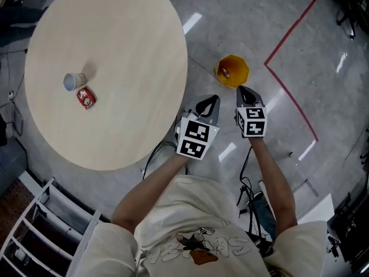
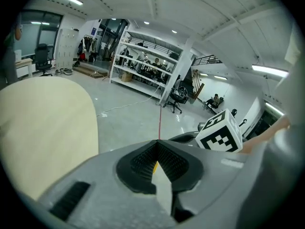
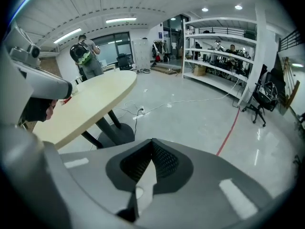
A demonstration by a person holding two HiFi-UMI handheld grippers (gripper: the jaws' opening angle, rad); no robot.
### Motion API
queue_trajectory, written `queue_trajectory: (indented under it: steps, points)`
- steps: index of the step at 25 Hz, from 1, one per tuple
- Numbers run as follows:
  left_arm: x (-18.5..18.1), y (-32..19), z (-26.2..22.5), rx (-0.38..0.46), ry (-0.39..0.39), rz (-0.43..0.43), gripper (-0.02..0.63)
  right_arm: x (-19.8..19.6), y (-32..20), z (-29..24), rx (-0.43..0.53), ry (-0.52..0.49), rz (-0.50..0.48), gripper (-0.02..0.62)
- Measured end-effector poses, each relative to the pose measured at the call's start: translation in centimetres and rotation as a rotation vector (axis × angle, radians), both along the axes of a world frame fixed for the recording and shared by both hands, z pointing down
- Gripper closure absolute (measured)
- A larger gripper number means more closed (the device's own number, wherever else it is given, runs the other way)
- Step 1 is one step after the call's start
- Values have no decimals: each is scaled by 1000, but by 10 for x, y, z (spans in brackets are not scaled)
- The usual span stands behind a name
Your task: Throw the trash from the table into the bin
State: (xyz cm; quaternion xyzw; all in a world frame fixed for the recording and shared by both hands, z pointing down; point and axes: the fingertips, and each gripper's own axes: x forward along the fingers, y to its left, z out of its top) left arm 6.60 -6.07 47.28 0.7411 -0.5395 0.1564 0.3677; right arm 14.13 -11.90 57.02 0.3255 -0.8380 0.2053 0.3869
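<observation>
- Nearest to us is the person's pale printed shirt (image 1: 190, 224), filling the bottom of the head view, with both bare forearms reaching forward from it.
- We see a glossy grey floor (image 1: 259, 16) all around, crossed by a red line (image 1: 288, 85) on the right.
- Next comes the round, light wooden table (image 1: 115, 51), which takes up the upper left. Its edge also shows in the left gripper view (image 2: 43, 128) and the right gripper view (image 3: 90, 99).
- We find the yellow bin (image 1: 242, 68) standing on the floor, off the table's right edge, with something small and red inside it.
- We see the left hand-held gripper (image 1: 214, 98) off the table, over the floor and below the bin in the picture. Its jaws are clenched tip to tip (image 2: 157, 144) and nothing sits between them.
- We see the right hand-held gripper (image 1: 241, 89) just beside it, its tip pointing at the bin. Its jaws are likewise pressed together (image 3: 152, 142) and carry nothing.
- On the table's left part, we see a paper cup (image 1: 73, 81) lying on its side, well apart from the bin and both grippers.
- Smallest is a crumpled red packet (image 1: 86, 98), just beside the cup.
</observation>
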Motion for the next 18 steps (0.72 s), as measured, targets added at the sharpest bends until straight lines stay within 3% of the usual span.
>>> queue_trajectory:
  steps: [9,18]
  points:
    - [-48,44,-48,26,9,-83,601,-55,41,-78,6,-37,-72,589]
    - [-107,113,-72,25,7,-242,601,-124,88,-129,34,-95,-233,589]
